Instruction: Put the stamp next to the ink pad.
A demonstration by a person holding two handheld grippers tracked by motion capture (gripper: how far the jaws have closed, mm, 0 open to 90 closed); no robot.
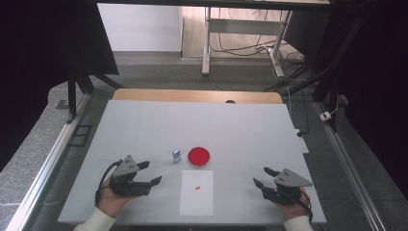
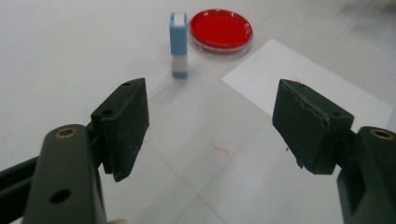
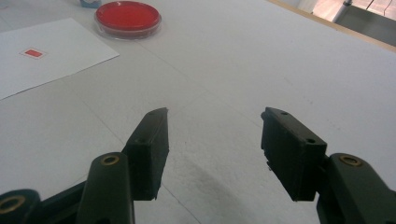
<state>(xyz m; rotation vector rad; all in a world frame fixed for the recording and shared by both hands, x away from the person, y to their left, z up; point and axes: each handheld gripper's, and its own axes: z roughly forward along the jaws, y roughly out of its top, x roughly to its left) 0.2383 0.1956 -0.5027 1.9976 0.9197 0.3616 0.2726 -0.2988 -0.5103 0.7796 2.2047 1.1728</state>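
Resting low at the near edge of the table (image 1: 144,125), both tools sit apart from the work items. The left gripper (image 1: 146,173) has its jaws spread wide and grasps nothing; in the left gripper view, bare tabletop shows between them. The right gripper (image 1: 263,176) is likewise released, with an empty gap between its jaws in the right gripper view.

A small blue-and-white stamp (image 2: 179,44) stands upright near the table's centre, just beside a round red dish (image 2: 221,29) on its right in the high view. The two are close but appear not to touch. A white sheet of paper (image 1: 196,202) lies flat in front of the dish, between the two grippers, and carries one small red mark (image 3: 33,53) near its middle.

The left gripper points toward the stamp, which lies ahead of its open jaws and well apart from them. This layout suggests the stamp is the item to be picked up, with the dish serving as an ink source and the paper as the target surface. The upright stance gives the jaws two flat sides to close on.
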